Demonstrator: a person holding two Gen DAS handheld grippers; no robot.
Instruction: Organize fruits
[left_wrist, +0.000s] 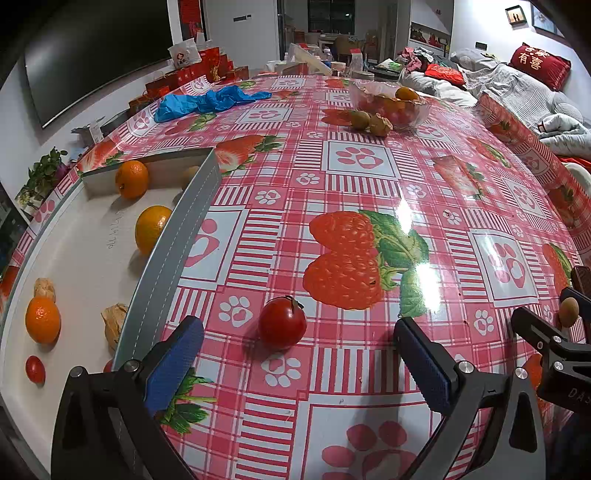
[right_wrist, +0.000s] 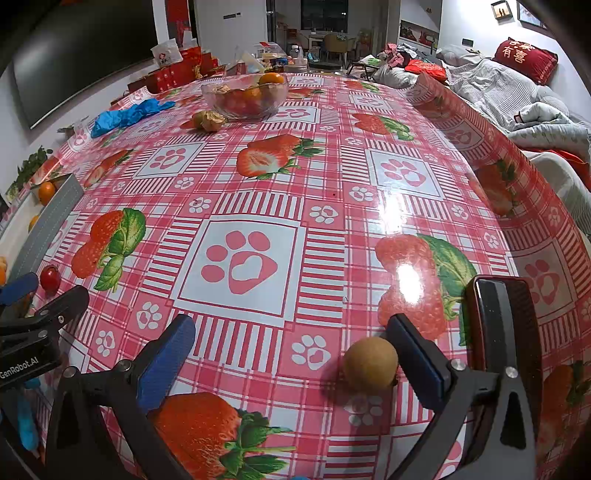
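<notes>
Both tools gaped, empty: left tool (left_wrist: 295, 350) straddled the tomato (left_wrist: 282, 323), right tool (right_wrist: 291, 349) framed the longan (right_wrist: 370, 363), likely tray-bound (left_wrist: 177, 229).

Right gripper (right_wrist: 291, 350) fingers spread wide over the surface (right_wrist: 332, 184), which has a red strawberry and paw-print cover. A brown round fruit (right_wrist: 370, 363) sits on the surface touching the right finger's inner pad, well apart from the left finger. Dark phone (right_wrist: 498, 325) stands just beside the right finger. Left gripper (right_wrist: 33, 306) at left edge, cherry tomato (right_wrist: 50, 277) near it. Glass bowl (right_wrist: 244, 96) of fruit at far side, two husked fruits (right_wrist: 208, 120) beside it, blue glove (right_wrist: 125, 115) further left. Tray (right_wrist: 48, 218) with oranges at left.
</notes>
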